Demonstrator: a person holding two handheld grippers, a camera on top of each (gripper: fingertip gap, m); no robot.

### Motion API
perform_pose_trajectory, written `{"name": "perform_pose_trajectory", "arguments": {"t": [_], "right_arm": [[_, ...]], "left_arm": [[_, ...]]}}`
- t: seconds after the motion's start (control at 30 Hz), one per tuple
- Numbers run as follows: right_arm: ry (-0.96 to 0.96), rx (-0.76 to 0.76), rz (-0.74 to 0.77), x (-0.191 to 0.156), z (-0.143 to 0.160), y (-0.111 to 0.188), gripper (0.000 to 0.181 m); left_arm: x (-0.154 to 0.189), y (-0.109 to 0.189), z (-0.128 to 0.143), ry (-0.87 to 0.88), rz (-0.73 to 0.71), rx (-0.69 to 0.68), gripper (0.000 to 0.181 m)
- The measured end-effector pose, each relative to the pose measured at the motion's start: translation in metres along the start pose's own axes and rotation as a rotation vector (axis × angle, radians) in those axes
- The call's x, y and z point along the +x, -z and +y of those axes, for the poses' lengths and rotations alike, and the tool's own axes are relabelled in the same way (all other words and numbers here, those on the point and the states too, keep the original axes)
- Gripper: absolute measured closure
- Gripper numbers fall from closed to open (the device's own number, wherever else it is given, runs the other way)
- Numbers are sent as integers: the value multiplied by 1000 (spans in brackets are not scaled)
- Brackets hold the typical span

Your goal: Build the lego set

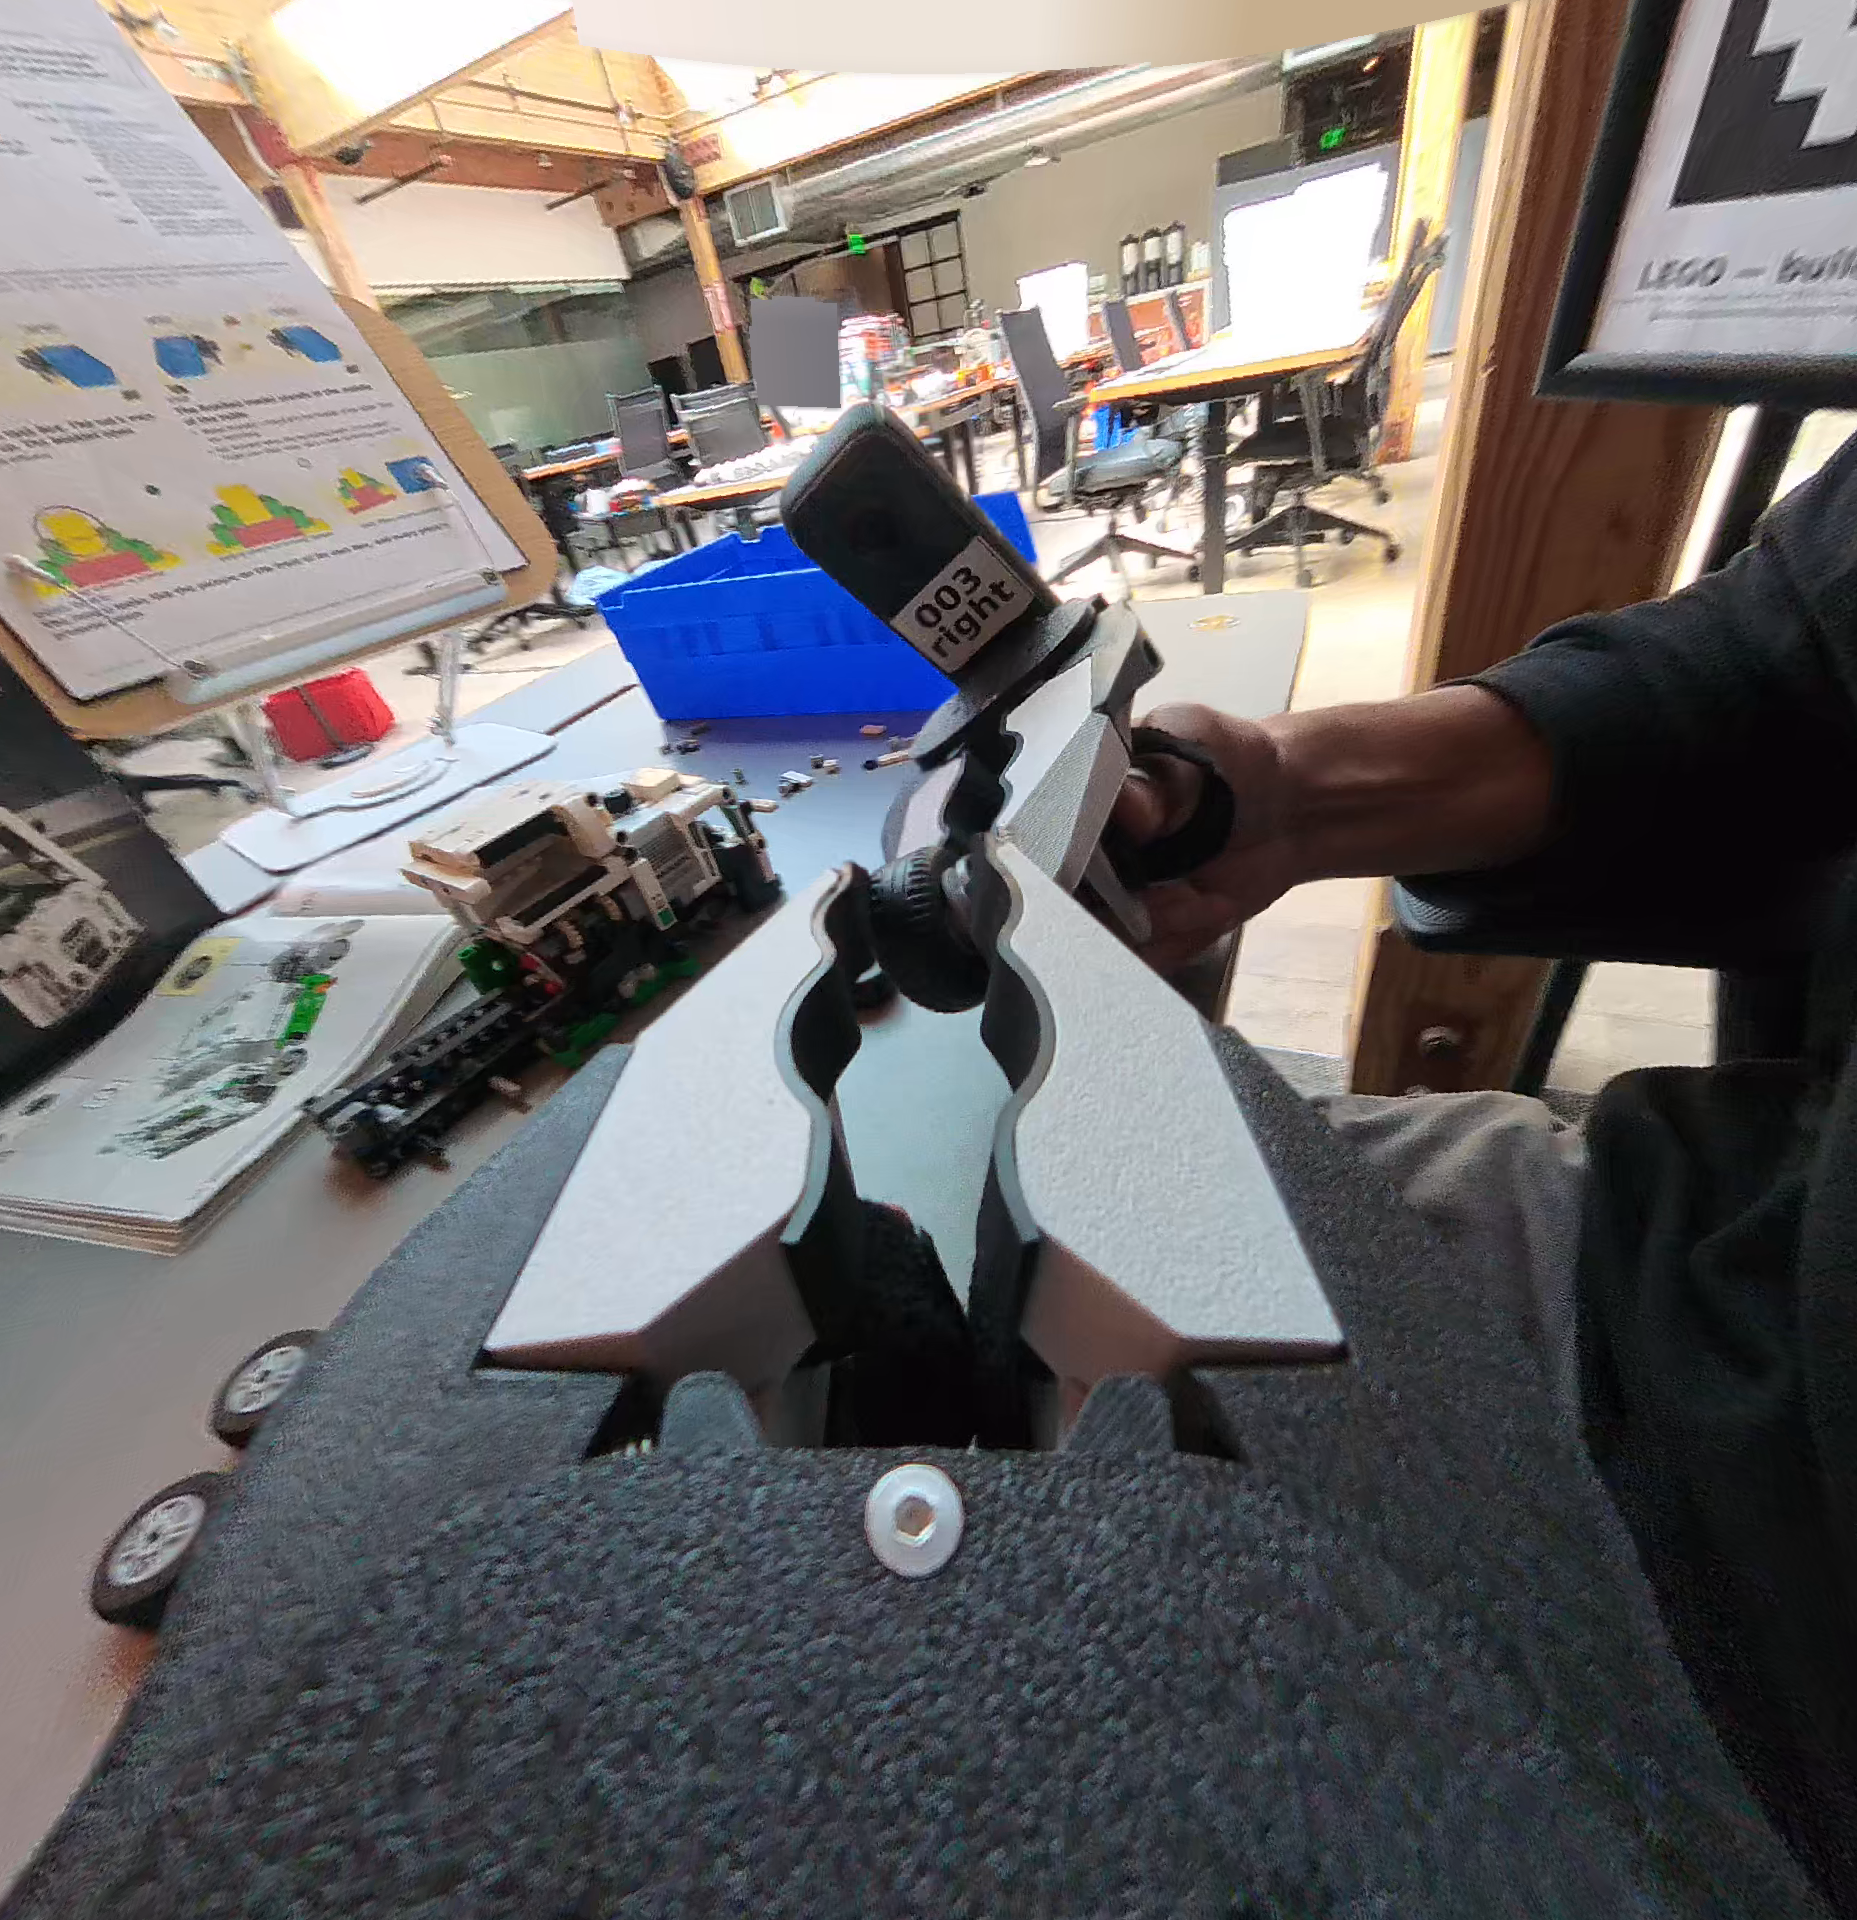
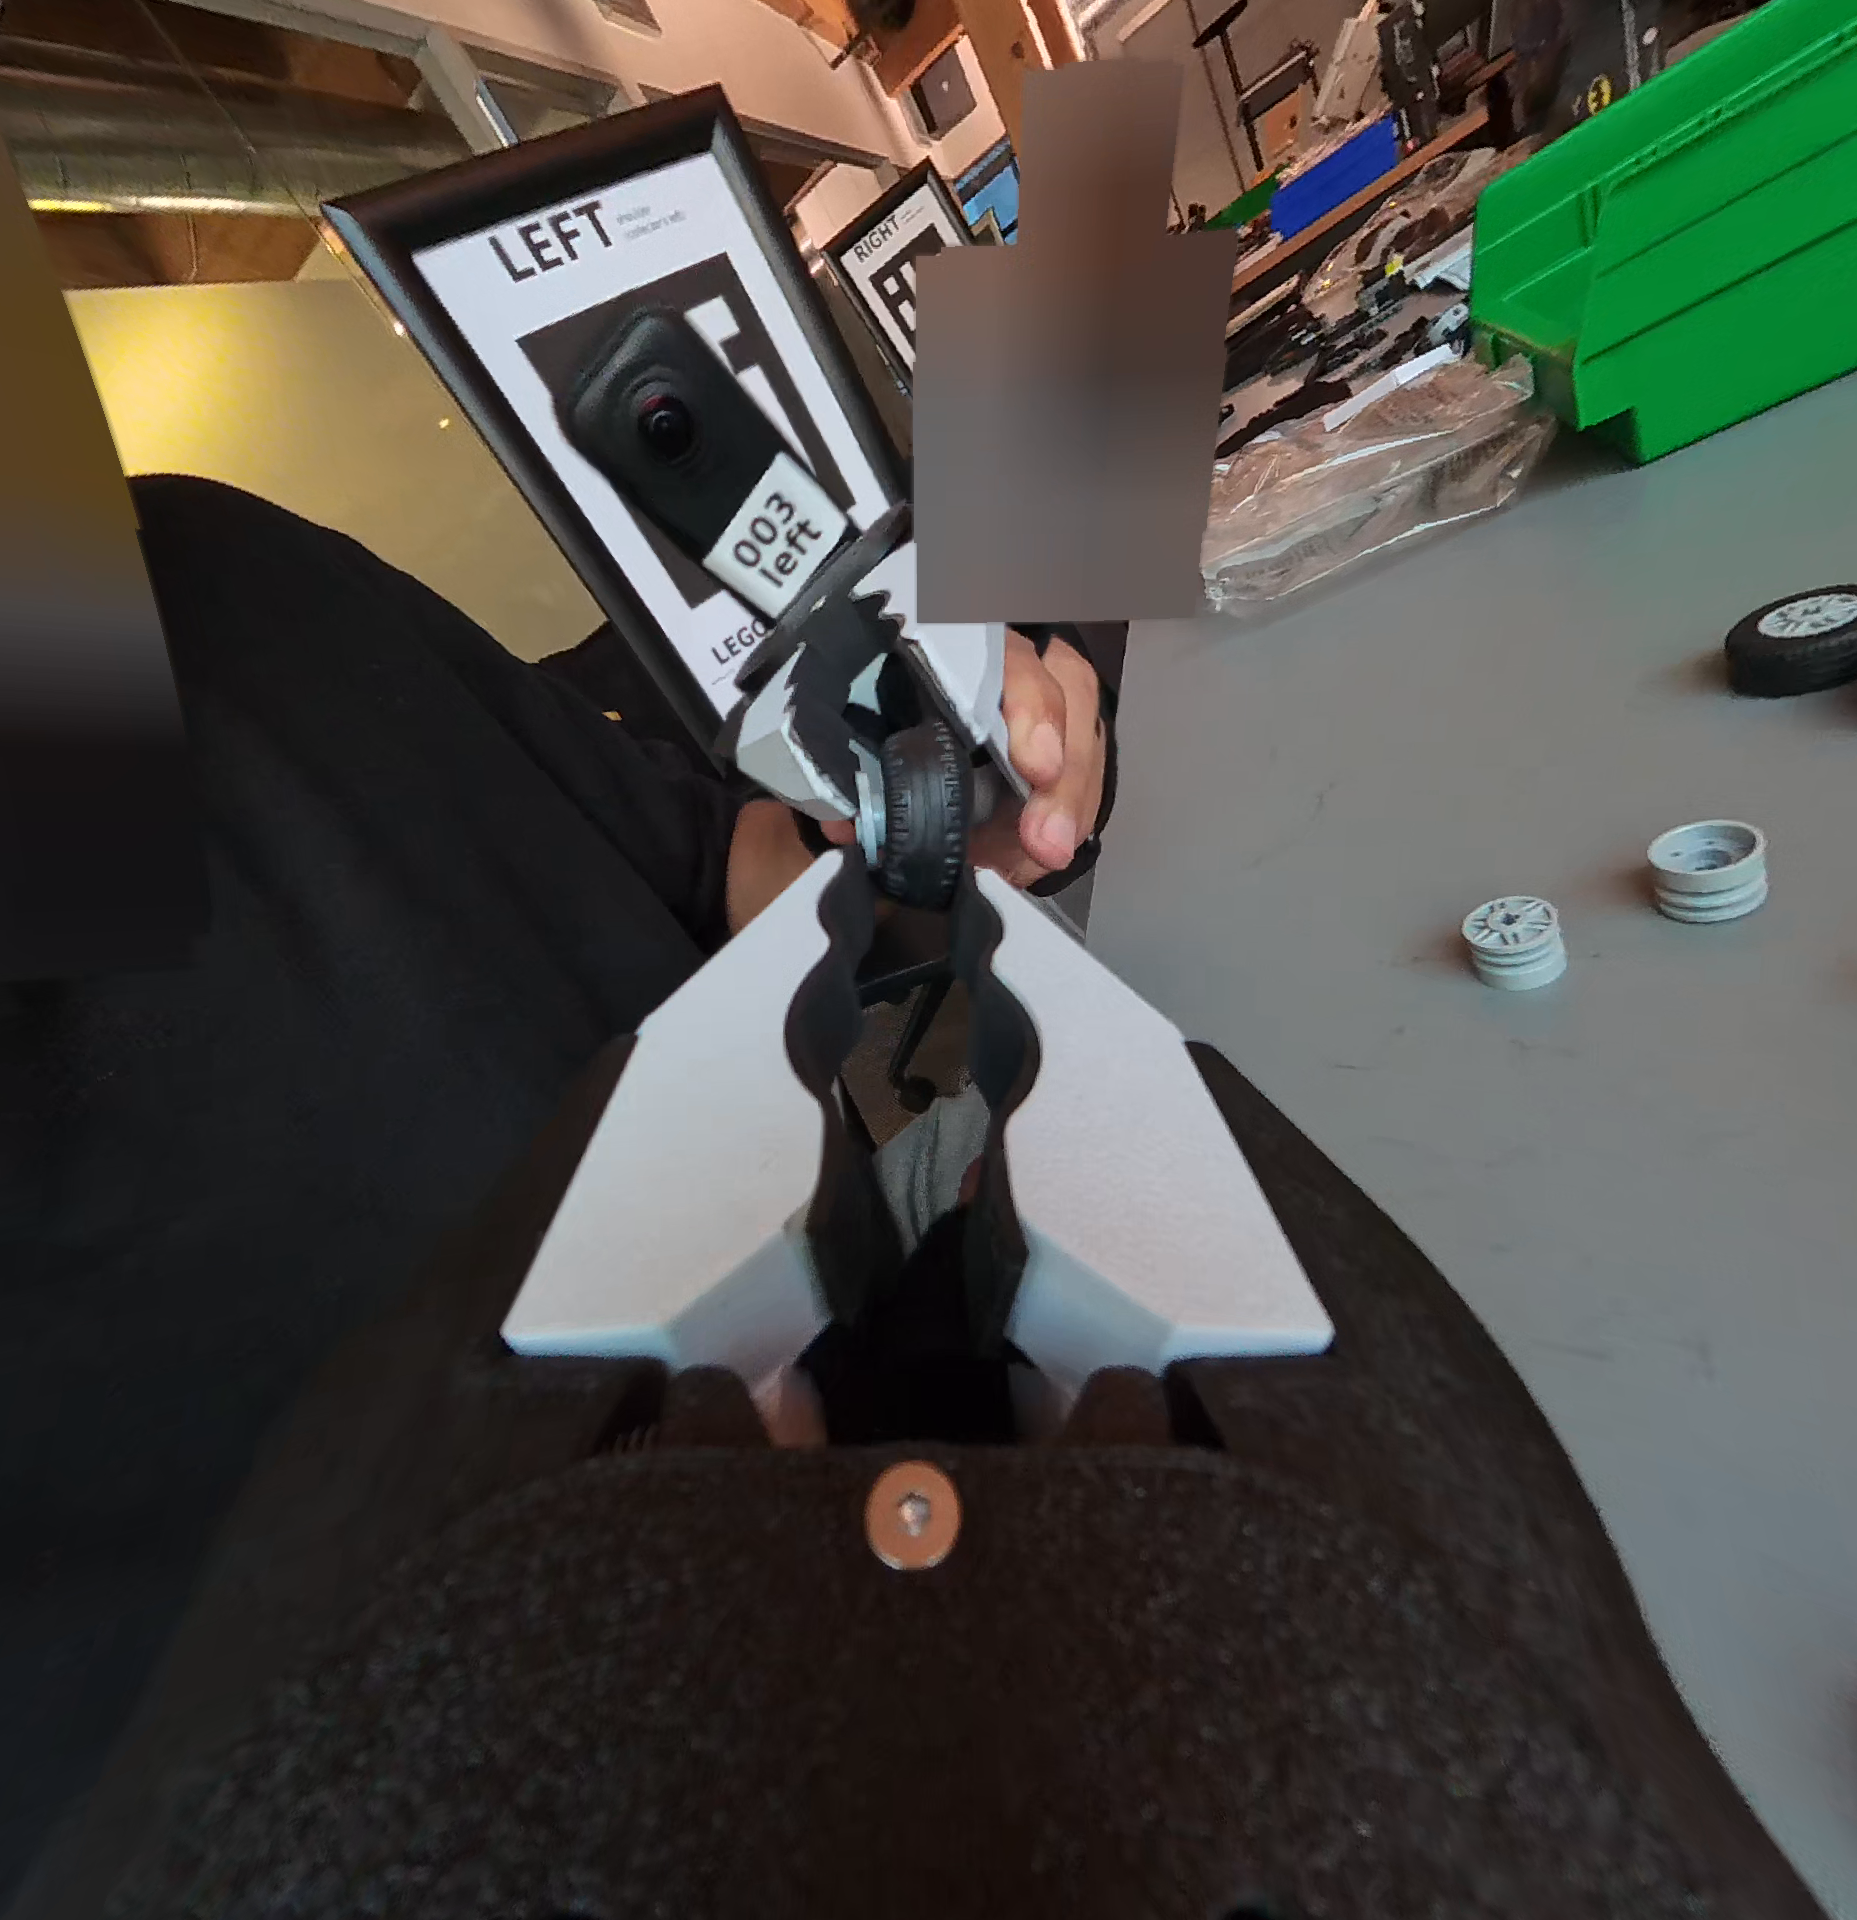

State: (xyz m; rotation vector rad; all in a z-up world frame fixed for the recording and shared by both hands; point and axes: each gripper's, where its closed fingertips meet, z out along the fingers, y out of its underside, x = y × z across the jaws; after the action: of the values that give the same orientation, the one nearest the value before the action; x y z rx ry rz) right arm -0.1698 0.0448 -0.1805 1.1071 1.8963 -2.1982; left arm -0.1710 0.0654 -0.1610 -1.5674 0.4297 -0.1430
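- Left gripper (image 1: 919,914), foreground of the left wrist view: white fingers with wavy black pads, tips pressed on a black tyre (image 1: 929,940); clenched on the tyre.
- Right gripper (image 2: 908,883), foreground of the right wrist view: its tips meet the same tyre (image 2: 922,821) from the opposite side; whether they clamp it or merely touch it cannot be told.
- Tyre with a grey rim (image 2: 872,816) at one face, held in the air between the two opposed grippers, above the table edge.
- Hand (image 1: 1204,821) on the right gripper's handle; hand (image 2: 1049,758) on the left gripper's handle.
- Partly built white, black and green lego vehicle (image 1: 581,894) on the grey table (image 2: 1475,1195), beside an open instruction booklet (image 1: 186,1081).
- Two loose grey rims (image 2: 1516,940) (image 2: 1708,871) and one finished wheel (image 2: 1807,639) on the table, well apart from the grippers.
- Two finished wheels (image 1: 259,1387) (image 1: 155,1548) at the table's near edge.
- Blue bin (image 1: 768,634) and green bin (image 2: 1682,229) farther back.
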Motion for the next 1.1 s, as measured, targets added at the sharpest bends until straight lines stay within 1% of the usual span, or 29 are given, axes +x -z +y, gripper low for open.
{"name": "perform_pose_trajectory", "arguments": {"t": [0.07, 0.13, 0.2, 0.27, 0.33, 0.4, 0.43, 0.5, 0.57, 0.63, 0.73, 0.77, 0.83, 0.93, 0.97, 1.1], "right_arm": [[-29, 10, -3, 3, 0, 0, 166], [-13, 16, 18, 5, -1, 0, 165], [104, -53, 111, 14, 3, 3, 164], [163, -87, 115, 12, 5, 5, 164], [210, -53, 145, 14, 1, 7, 164], [153, 5, 79, 8, -4, 10, 164], [131, 23, 76, 10, -5, 12, 164], [123, 44, 31, 4, -4, 10, 164], [125, 22, 55, 8, 1, 4, 164], [146, 26, 76, 9, 2, 0, 163], [153, 43, 90, 9, 0, -2, 163], [160, 54, 110, 11, -1, -2, 162], [195, 71, 103, 9, -5, 0, 146], [178, 31, 92, 10, -4, -3, 154], [173, 15, 73, 7, -2, -4, 161], [126, 17, 55, 6, -3, -8, 162]], "left_arm": [[-3, -1, 1, -49, -43, -15, 162], [-4, -1, 1, 21, -31, -10, 162], [-4, -2, 7, 86, 0, -39, 161], [-1, -1, 9, 130, 41, -42, 160], [-1, 2, 8, 193, 94, -23, 152], [-1, 6, 4, 288, 155, 18, 148], [-2, 7, 5, 318, 174, 26, 147], [-3, 6, 9, 330, 169, 25, 148], [3, 3, 9, 350, 207, 20, 150], [4, 3, 11, 347, 204, 10, 158], [1, 5, 12, 401, 214, -8, 159], [0, 5, 13, 420, 218, -18, 159], [2, 9, 13, 458, 258, -42, 160], [4, 11, 15, 462, 278, -93, 160], [5, 12, 19, 446, 272, -117, 160], [5, 15, 16, 440, 264, -119, 159]]}}
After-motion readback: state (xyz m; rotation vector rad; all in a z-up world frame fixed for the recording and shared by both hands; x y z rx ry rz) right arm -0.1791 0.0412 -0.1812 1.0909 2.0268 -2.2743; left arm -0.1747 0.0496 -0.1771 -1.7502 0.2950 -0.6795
